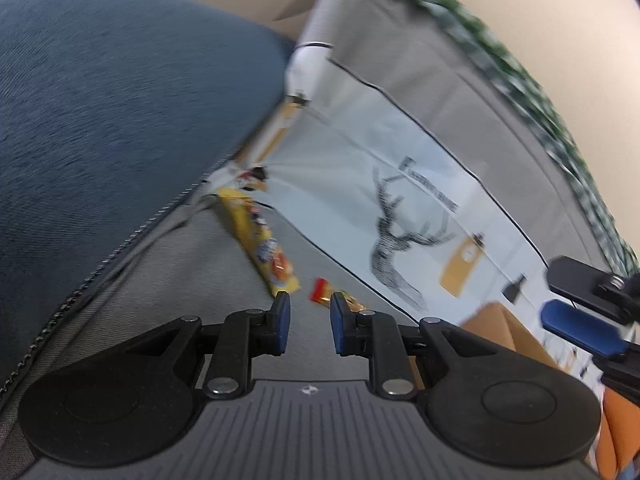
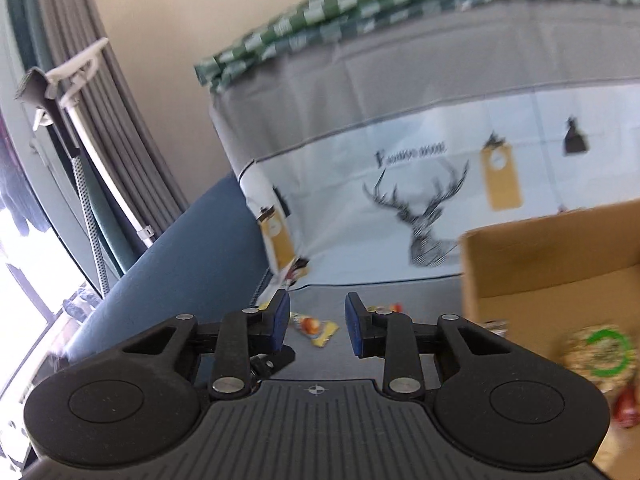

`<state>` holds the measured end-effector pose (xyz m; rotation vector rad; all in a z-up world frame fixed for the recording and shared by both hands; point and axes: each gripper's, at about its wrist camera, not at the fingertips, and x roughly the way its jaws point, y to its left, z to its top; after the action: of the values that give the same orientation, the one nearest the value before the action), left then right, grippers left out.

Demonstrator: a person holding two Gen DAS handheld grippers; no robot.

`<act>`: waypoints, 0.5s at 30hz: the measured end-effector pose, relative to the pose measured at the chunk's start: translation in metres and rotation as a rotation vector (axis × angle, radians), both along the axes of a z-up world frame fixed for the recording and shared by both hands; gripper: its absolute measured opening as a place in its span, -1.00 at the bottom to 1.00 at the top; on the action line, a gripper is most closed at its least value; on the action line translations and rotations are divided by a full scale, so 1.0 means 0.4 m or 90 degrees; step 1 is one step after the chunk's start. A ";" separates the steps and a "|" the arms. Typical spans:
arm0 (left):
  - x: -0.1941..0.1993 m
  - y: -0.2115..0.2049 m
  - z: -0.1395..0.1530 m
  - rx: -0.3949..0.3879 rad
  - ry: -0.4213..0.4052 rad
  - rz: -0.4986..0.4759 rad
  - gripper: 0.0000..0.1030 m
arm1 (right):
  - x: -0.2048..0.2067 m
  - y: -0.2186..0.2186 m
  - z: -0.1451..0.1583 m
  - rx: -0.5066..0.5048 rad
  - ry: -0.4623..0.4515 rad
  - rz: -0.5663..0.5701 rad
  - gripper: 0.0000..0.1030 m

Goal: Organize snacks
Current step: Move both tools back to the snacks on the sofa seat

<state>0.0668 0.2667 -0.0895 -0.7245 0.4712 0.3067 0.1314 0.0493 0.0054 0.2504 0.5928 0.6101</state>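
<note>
A long yellow snack packet (image 1: 258,236) lies on the grey sofa seat (image 1: 180,280), with a small red and gold snack (image 1: 326,291) beside it. My left gripper (image 1: 309,322) is open and empty, just short of both. My right gripper (image 2: 316,322) is open and empty above the seat; the yellow packet (image 2: 316,328) shows between its fingers and a small red snack (image 2: 394,307) lies behind its right finger. A cardboard box (image 2: 540,264) stands at the right with a round green-labelled pack (image 2: 598,354) and a red item (image 2: 627,404) inside. The right gripper's blue pad (image 1: 580,328) shows in the left wrist view.
A dark blue cushion (image 1: 100,120) fills the left. A pale cloth with a deer print (image 2: 424,216) covers the sofa back, and a green checked cloth (image 2: 320,20) lies on top. Grey curtains (image 2: 120,120) and a window are at far left.
</note>
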 end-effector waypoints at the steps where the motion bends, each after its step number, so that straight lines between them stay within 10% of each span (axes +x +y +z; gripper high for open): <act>1: 0.002 0.010 -0.007 -0.009 0.002 0.008 -0.55 | 0.027 0.016 -0.004 0.002 0.023 -0.007 -0.36; 15: 0.108 0.098 -0.064 -0.065 0.005 0.059 -0.44 | 0.367 0.171 -0.265 0.007 0.316 -0.178 0.21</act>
<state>0.1101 0.3059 -0.1149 -0.8468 0.4636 0.3745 0.2783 0.1177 -0.1007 0.4927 1.0120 0.2768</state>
